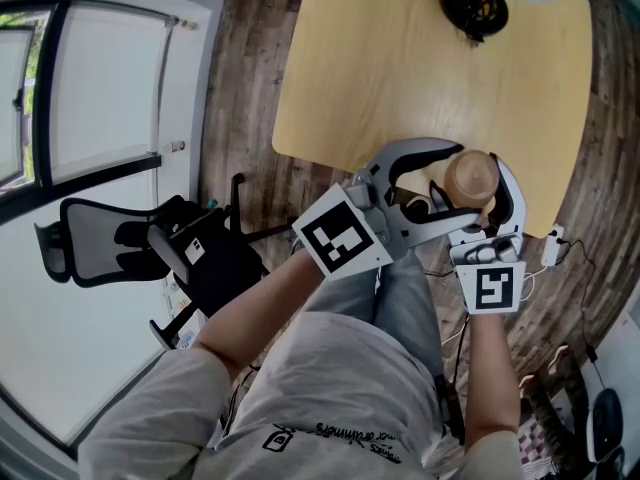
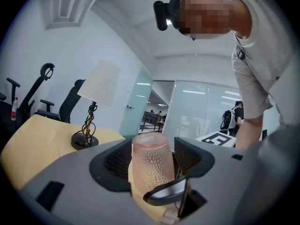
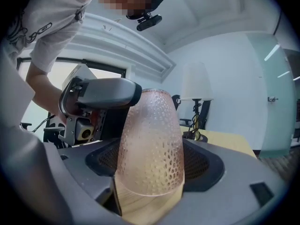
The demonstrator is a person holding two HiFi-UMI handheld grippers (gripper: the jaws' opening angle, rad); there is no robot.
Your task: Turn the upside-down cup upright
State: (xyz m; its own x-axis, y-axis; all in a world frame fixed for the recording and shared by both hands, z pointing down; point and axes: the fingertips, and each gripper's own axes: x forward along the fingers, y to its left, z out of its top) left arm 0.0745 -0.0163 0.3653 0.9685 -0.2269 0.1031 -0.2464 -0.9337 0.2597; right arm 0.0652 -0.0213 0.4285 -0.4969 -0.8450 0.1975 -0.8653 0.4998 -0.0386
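STEP: cup [image 1: 471, 176] was still base-up over surface [image 1: 380, 68] | right tongs [image 3: 150, 168] clamped it | left tongs [image 2: 152, 165] gaped around it | NEXT: needed a firm hold, then a half-roll.

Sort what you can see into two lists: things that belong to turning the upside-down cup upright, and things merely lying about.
Belongs to the job:
- cup, pink, dimpled, still upside down
- left gripper, jaws either side of the cup
- right gripper, jaws closed on the cup

Merely lying about:
- lamp further along the table
- office chair on the floor
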